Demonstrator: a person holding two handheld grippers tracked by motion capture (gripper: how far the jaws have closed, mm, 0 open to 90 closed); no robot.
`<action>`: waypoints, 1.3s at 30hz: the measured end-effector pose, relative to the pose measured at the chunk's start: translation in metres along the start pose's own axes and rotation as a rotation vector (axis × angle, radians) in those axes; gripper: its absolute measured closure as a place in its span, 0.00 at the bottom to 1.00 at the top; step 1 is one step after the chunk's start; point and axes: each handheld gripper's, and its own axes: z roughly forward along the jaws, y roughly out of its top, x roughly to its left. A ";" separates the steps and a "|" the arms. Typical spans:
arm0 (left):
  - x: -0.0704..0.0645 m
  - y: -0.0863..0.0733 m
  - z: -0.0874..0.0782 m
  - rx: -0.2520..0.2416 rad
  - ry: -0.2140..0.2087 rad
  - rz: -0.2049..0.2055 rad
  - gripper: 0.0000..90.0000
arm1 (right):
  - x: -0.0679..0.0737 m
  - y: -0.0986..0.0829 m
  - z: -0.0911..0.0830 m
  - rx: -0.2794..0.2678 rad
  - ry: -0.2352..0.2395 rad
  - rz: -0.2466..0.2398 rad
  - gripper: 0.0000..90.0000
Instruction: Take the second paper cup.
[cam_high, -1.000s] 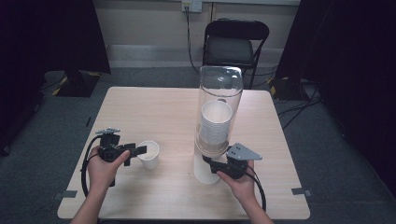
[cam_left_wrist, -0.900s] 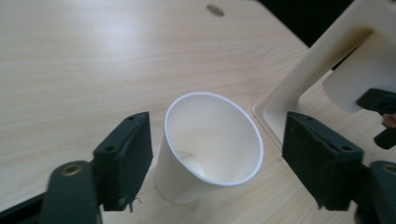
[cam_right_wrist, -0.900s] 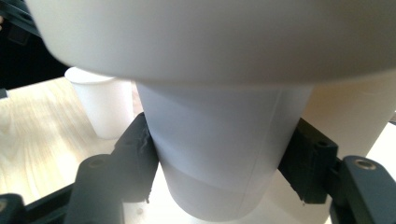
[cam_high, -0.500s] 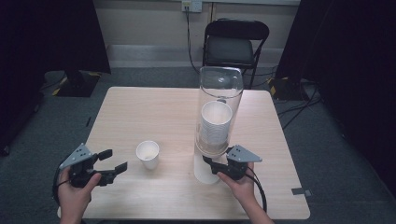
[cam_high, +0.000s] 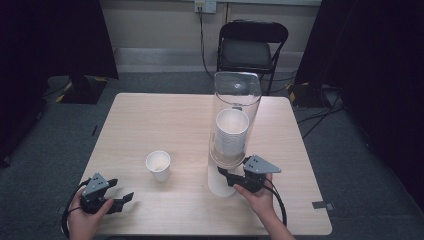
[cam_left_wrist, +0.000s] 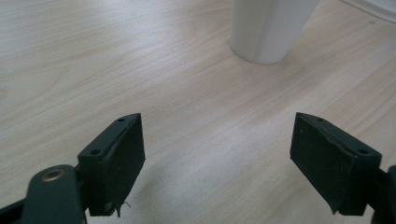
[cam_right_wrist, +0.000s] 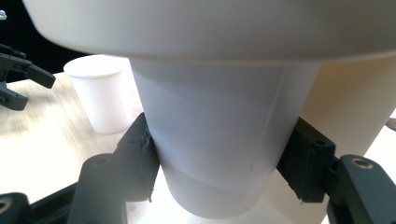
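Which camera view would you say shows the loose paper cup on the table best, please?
The high view: the paper cup stands whole and upright, apart from the dispenser. The left gripper view catches just its base; the right gripper view shows it partly hidden behind the gripped cup.

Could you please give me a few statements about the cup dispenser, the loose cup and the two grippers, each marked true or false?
1. The right gripper has its jaws closed on the lowest white paper cup hanging from the tall clear plastic cup dispenser. True.
2. The left gripper holds the single white paper cup standing on the light wooden table. False: its jaws are open and empty, apart from that cup, near the table's front left edge.
3. The single cup lies on its side. False: it stands upright, mouth up.
4. A stack of white cups sits inside the dispenser. True.
5. A black folding chair stands beyond the table. True.
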 end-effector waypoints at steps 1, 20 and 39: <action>0.000 -0.001 0.001 -0.003 0.005 0.012 0.19 | -0.001 0.000 0.000 0.001 0.002 -0.001 0.41; -0.006 0.000 0.017 0.102 -0.008 0.018 0.16 | -0.001 0.000 0.000 0.007 0.005 0.007 0.41; -0.006 0.000 0.017 0.105 -0.007 0.015 0.15 | -0.029 -0.046 -0.023 0.306 -0.024 -0.029 0.40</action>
